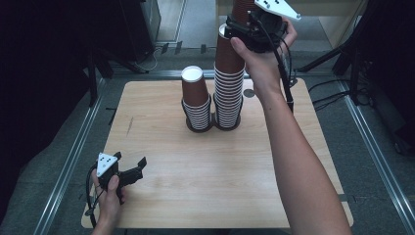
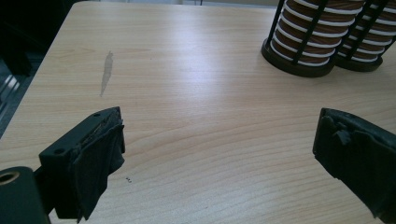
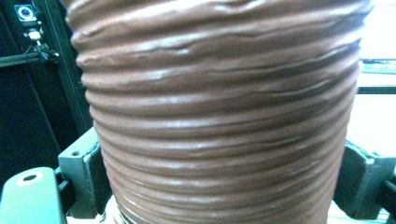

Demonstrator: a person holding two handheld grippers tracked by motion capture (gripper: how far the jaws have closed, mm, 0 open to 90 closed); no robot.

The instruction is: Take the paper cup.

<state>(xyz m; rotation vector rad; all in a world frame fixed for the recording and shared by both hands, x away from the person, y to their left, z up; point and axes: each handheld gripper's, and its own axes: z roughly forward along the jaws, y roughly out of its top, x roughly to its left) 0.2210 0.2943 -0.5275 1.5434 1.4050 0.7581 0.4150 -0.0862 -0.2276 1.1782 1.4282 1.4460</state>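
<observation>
A brown ribbed cup (image 3: 219, 112) is being gripped by the right claw (image 1: 244, 27), closed on its sides, at the top of the taller cup stack (image 1: 229, 93) at the desk's (image 1: 205, 171) far side. Its long axis is being kept upright, base up. The left claw (image 1: 139, 169) is being held open with nothing in it, low over the desk's near left part.

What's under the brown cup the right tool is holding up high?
Under the cup in the right tool stands the tall stack of cups in a black holder. The holder's floor is hidden by cups.
</observation>
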